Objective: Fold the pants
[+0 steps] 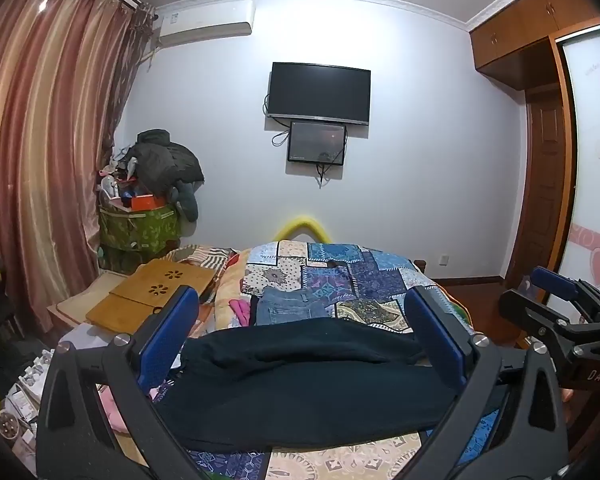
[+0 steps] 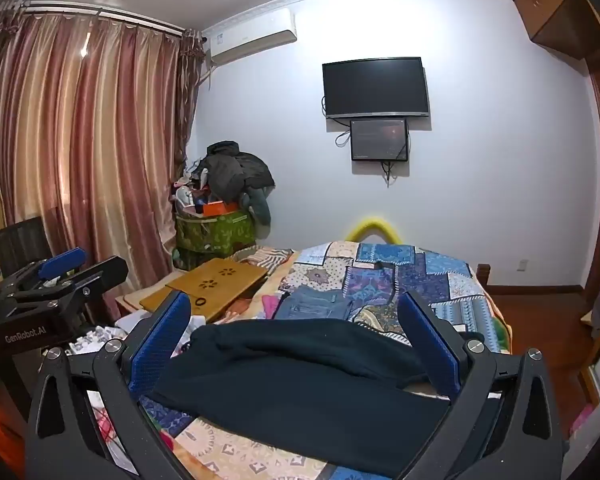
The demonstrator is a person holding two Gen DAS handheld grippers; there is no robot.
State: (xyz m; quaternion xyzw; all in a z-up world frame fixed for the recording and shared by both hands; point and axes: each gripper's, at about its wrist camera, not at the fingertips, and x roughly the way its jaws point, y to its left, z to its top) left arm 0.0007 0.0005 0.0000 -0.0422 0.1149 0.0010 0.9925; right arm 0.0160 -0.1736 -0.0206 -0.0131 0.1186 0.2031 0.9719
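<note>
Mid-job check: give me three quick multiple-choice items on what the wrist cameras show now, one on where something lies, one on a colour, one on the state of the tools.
1. Where does the folded blue denim garment lie relative to the dark pants?
A. Beyond them, on the patchwork quilt
B. Under them
C. On the floor

2. What colour are the pads of the left tool?
A. Red
B. Blue
C. White

3. How do the left tool and the right tool stand?
A. Both shut on the pants
B. One shut, one open
C. Both open, holding nothing

Answers:
1 A, the denim sits farther up the bed, past the pants' far edge.
2 B, both pads show blue against the black frame.
3 C, each view shows the fingers spread wide with the pants lying loose on the bed between them.
</note>
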